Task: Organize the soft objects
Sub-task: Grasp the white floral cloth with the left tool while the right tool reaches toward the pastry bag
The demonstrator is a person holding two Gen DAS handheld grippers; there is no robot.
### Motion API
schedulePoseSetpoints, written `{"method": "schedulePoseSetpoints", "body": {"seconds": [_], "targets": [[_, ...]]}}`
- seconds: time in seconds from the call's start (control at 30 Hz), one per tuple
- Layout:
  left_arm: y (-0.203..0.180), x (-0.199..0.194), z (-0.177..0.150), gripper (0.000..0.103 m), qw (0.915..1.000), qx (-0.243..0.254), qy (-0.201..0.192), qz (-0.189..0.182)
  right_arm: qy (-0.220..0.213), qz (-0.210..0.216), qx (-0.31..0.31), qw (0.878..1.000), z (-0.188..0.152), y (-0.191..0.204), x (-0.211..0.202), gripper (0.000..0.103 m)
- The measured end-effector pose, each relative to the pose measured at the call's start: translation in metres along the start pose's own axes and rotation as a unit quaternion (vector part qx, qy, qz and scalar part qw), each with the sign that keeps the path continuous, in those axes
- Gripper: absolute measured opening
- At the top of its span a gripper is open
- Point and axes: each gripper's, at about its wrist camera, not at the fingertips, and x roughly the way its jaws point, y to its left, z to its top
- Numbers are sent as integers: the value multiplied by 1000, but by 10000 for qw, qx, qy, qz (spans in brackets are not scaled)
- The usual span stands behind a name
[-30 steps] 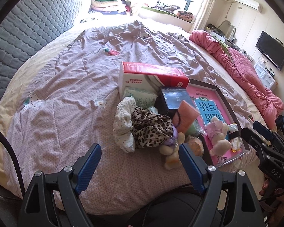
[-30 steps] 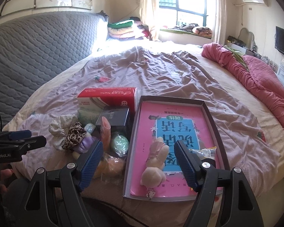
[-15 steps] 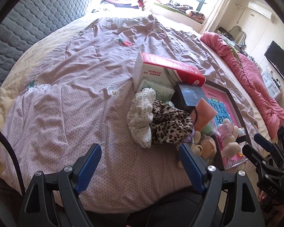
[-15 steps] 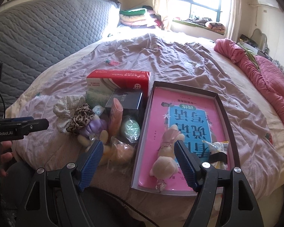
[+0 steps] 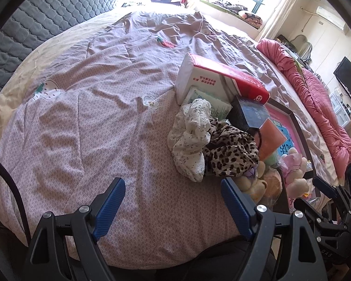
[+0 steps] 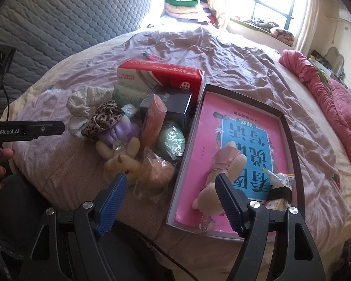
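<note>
A pile lies on the bed: a white floral scrunchie, a leopard-print scrunchie, a purple plush, a cream plush bear and two wrapped soft balls, one green and one peach. To the right, a shallow box with a pink lining holds a pink-dressed plush and a snack packet. My left gripper is open over bare quilt, short of the scrunchies. My right gripper is open and straddles the box's near left wall, holding nothing.
A red tissue pack, a green tissue packet, a dark box and an orange tube stand among the pile. A pink quilt runs along the right side. The grey headboard is at the back left.
Both grippers have sunk toward the bed and tilted further down, so the pile and the box look larger. Their jaws have kept the same width. No object has moved.
</note>
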Motion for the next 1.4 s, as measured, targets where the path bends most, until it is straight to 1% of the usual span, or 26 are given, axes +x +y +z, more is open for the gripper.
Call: {"method": "schedulePoseSetpoints", "body": {"seconds": [0.13,0.23,0.4,0.57,0.6,0.7,0.73,0.83,1.0,1.13,1.27,1.3,1.37,1.4], "targets": [[1,6,-1,83,10000,-9,47,-18,64,81,-247,9996,-2,7,8,78],[1,9,-2,83,10000,-4,55,17,146,-29,-595,9981,-4,18,17,78],[3,15,-1,83,9999,-70,80,-67,246,-230,-1117,9932,-8,33,31,79],[6,14,1,83,9998,-125,-50,-130,212,-345,-1420,9890,-10,42,37,79],[6,15,2,83,9998,-136,-56,-124,207,-360,-1453,9885,-10,43,39,77],[8,19,3,83,9998,-166,-65,-104,241,-388,-1548,9869,-9,47,47,65],[9,20,3,83,9998,-178,-69,-85,250,-448,-1617,9855,-9,49,50,64],[12,25,5,83,9996,-250,-41,-88,266,-567,-1779,9821,-9,54,58,63],[14,25,8,83,9992,-303,-152,-192,202,-650,-1858,9802,-9,55,64,57],[14,29,11,83,9988,-342,-185,-306,226,-657,-1927,9788,-9,57,70,55],[13,33,15,83,9976,-377,-270,-515,238,-605,-1844,9807,-9,55,72,53],[13,34,16,82,9972,-393,-302,-560,234,-592,-1825,9811,-9,54,72,53],[14,37,19,76,9964,-438,-328,-640,223,-547,-1754,9827,-9,52,72,52],[14,40,21,69,9956,-491,-346,-713,208,-524,-1717,9835,-9,51,71,52]]}}
